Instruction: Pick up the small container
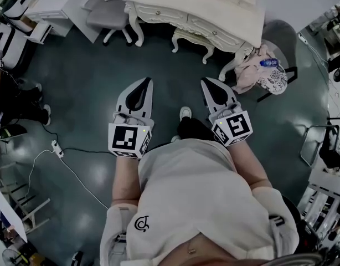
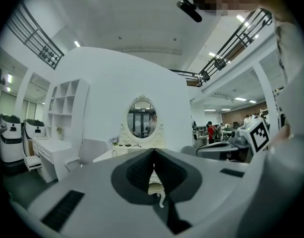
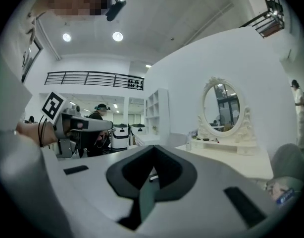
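Observation:
I stand on a dark floor facing a white dressing table [image 1: 214, 10] with an oval mirror [image 2: 142, 117]. Both grippers are held at waist height, pointing at the table and well short of it. The left gripper [image 1: 147, 81] is shut, its tips meeting with nothing between them [image 2: 154, 151]. The right gripper [image 1: 205, 82] is shut and empty too [image 3: 153, 148]. In the right gripper view a small pale container [image 3: 188, 144] stands on the table top [image 3: 226, 155] left of the mirror [image 3: 222, 108], beside a few small dark items. It is too small to make out further.
A grey office chair [image 1: 109, 10] stands left of the table. Right of the table a chair holds pink cloth [image 1: 250, 68] and a water bottle [image 1: 268, 63]. A power strip [image 1: 57, 147] with a white cable lies on the floor at left. White machines [image 1: 9, 32] stand at far left.

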